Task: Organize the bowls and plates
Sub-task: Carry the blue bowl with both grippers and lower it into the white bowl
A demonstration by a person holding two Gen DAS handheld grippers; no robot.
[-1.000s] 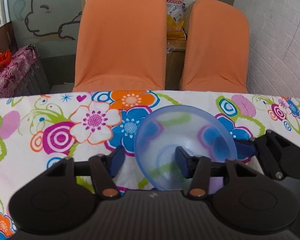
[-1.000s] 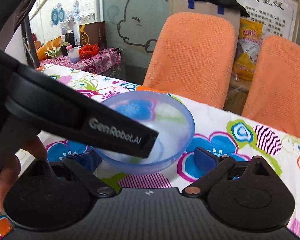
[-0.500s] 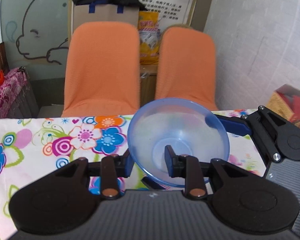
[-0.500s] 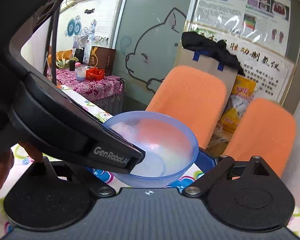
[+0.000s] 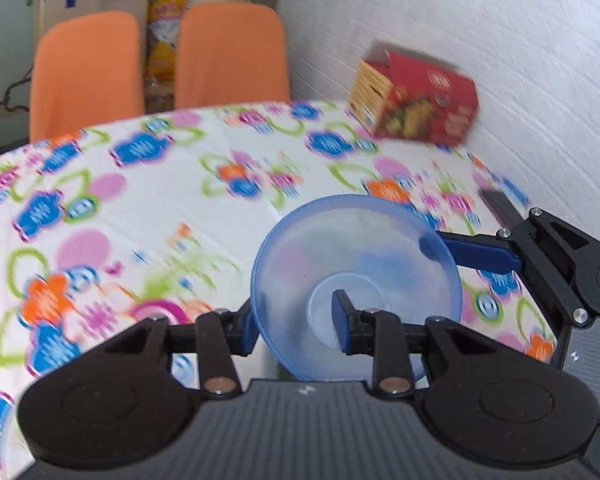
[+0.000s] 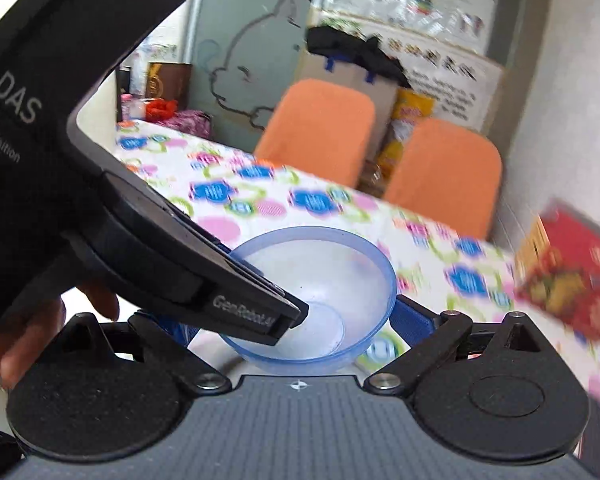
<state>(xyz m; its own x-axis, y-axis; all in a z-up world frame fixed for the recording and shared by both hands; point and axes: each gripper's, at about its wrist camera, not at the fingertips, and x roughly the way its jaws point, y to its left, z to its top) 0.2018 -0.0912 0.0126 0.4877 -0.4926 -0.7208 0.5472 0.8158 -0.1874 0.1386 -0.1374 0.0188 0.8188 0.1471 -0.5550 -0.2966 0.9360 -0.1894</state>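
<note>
A translucent blue bowl hangs tilted above the flowered tablecloth. My left gripper is shut on its near rim, one finger inside the bowl and one outside. In the right wrist view the bowl sits low between the widely spread fingers of my right gripper, which is open. Its right finger lies against the bowl's outer wall; the left gripper's body hides the other one. That blue finger shows at the bowl's right rim in the left wrist view.
A red printed carton stands on the table by the white wall, also in the right wrist view. Two orange chairs stand behind the far table edge. A person's hand holds the left gripper.
The bowl has been lifted off the table and carried to the right toward the wall side. Both grippers moved with it, and the red carton has come into view.
</note>
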